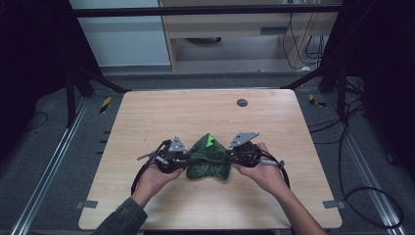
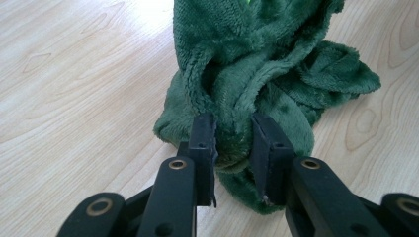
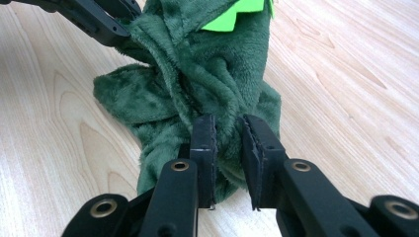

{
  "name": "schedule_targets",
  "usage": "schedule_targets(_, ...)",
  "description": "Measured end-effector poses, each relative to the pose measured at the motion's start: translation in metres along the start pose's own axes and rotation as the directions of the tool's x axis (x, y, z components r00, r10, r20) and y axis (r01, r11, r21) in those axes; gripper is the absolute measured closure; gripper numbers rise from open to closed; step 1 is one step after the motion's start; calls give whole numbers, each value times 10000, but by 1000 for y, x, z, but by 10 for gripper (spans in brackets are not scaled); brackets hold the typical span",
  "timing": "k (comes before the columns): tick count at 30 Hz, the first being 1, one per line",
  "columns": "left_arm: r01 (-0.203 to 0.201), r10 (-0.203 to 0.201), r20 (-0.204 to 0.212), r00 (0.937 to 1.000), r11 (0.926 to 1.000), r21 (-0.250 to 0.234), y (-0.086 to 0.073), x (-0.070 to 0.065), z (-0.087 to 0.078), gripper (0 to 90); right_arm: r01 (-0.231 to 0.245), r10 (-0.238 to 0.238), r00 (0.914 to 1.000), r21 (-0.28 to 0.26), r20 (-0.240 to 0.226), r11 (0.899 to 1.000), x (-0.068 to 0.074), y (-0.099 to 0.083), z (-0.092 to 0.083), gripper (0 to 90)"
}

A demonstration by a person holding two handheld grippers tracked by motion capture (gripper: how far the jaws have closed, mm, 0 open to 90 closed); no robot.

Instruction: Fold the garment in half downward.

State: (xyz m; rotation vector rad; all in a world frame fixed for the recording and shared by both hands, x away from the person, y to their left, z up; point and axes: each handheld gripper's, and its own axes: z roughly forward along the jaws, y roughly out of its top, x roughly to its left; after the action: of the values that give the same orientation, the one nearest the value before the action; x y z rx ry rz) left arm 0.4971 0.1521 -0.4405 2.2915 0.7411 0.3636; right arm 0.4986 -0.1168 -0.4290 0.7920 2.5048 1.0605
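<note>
A dark green plush cloth [image 1: 209, 159] with a bright green patch [image 1: 210, 141] lies bunched in the middle of the wooden table [image 1: 195, 112]. My left gripper [image 1: 187, 160] holds its left side and my right gripper [image 1: 230, 157] its right side, a hand behind each. In the left gripper view the left gripper [image 2: 233, 133] has its jaws pressed on a thick fold of the cloth [image 2: 257, 59]. In the right gripper view the right gripper [image 3: 227, 131] pinches another fold of the cloth [image 3: 197, 74] below the patch [image 3: 232, 12], and the left gripper [image 3: 99, 19] grips the far edge at top left.
A small dark round disc [image 1: 242, 103] sits near the table's far edge. Grey tape tabs [image 1: 86, 204] mark the front corners. Cables [image 1: 372, 196] trail over the floor to the right. Bare wood surrounds the cloth on all sides.
</note>
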Motion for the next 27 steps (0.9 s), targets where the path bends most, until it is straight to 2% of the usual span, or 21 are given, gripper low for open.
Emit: schedule_targets(27, 147, -147, 32, 9999, 9999, -77, -8, -3, 1, 707, -62, 63, 9998, 55, -187, 10000, 4, -10, 1, 730)
